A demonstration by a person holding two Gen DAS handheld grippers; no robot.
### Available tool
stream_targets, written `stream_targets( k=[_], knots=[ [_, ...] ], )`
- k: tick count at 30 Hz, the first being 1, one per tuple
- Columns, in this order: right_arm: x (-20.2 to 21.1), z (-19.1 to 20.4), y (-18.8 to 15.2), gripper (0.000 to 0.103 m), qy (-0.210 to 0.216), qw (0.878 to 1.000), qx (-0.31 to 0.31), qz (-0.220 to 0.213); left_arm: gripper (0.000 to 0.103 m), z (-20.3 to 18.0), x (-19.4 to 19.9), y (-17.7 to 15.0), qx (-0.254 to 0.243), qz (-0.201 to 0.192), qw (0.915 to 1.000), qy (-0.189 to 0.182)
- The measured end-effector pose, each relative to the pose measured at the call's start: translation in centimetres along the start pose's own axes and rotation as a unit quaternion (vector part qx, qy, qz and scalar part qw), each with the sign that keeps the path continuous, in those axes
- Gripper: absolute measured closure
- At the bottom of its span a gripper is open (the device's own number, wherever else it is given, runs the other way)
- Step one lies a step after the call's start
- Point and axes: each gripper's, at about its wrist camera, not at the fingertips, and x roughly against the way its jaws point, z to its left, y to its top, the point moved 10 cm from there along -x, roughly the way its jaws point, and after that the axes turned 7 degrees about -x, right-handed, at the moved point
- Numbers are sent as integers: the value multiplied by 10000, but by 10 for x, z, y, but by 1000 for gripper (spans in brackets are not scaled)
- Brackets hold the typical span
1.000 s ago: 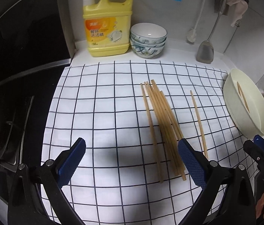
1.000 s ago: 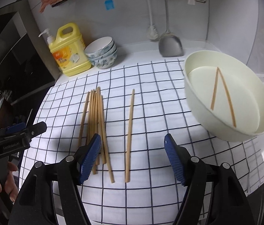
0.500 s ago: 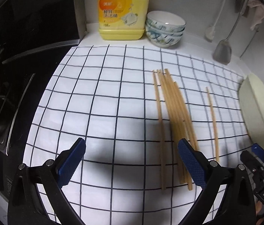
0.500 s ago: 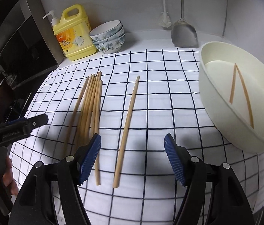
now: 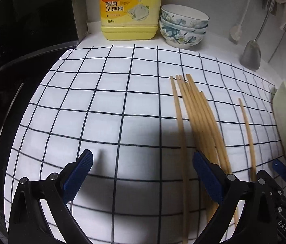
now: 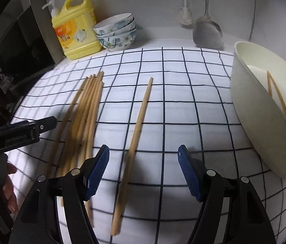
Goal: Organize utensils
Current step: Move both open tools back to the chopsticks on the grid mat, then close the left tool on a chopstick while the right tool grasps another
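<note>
The cream basin (image 6: 264,134) at three o'clock holds two chopsticks (image 6: 278,95). Left gripper (image 5: 143,178) and right gripper (image 6: 144,171) gape, both empty, above the bench (image 6: 183,93).

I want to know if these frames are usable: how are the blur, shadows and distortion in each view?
Left wrist view: chopstick bundle smeared by motion blur near the camera, dark gripper shadow on the checked cloth, grid lines bowed by the fisheye. Right wrist view: single chopstick blurred at its near end, far bowls sharp, corners vignetted black.
</note>
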Motion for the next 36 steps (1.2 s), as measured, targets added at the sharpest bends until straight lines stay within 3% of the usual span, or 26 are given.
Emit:
stream_targets(
  k=[10,20,36],
  knots=[
    [-12,-5,7,36,-350,9994,-13,-15,6,0,-13,3,16,-5,10000,1],
    [-18,-6,5,36,-473,9989,-5,36,5,-9,-20,3,-408,29,9988,252],
    [-21,-16,3,36,-632,9980,1,76,5,28,-21,0,37,129,9987,499]
  ],
)
